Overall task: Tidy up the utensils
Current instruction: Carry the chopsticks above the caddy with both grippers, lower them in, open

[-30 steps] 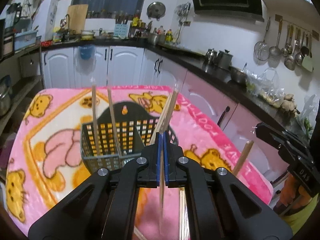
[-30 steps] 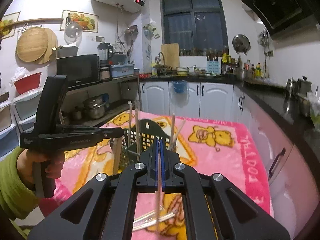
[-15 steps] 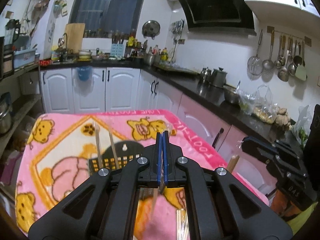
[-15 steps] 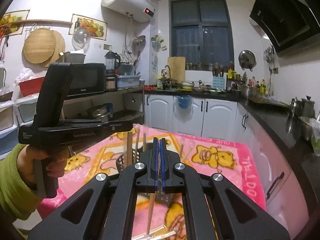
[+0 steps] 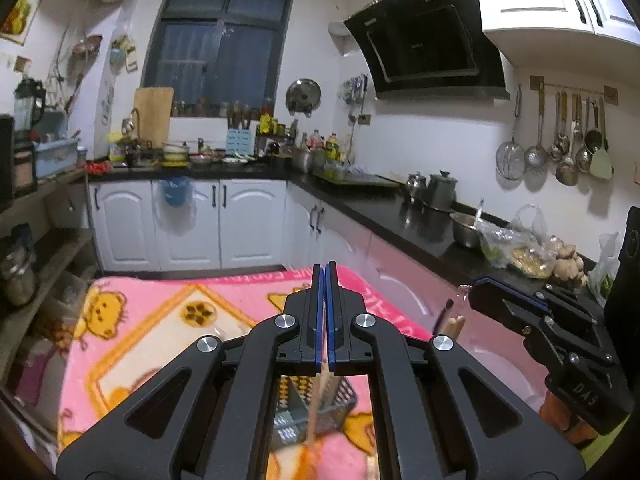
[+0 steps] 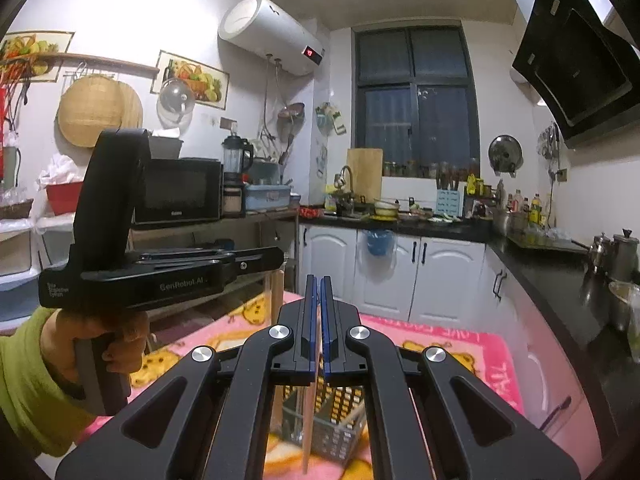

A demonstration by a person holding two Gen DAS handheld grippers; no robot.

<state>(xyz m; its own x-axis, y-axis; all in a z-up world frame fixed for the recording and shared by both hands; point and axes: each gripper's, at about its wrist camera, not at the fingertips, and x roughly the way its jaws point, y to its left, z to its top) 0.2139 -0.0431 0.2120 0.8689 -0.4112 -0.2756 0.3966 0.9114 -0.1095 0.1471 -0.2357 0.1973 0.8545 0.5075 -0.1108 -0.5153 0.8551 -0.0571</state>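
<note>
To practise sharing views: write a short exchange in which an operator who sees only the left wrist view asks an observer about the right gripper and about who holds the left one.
Operator: What is between the right pads?
Observer: The right gripper is shut on a chopstick that hangs down.
Operator: What lies below it?
Observer: The basket, on the pink blanket.
Operator: Who holds the left gripper?
Observer: A hand in a green sleeve.
</note>
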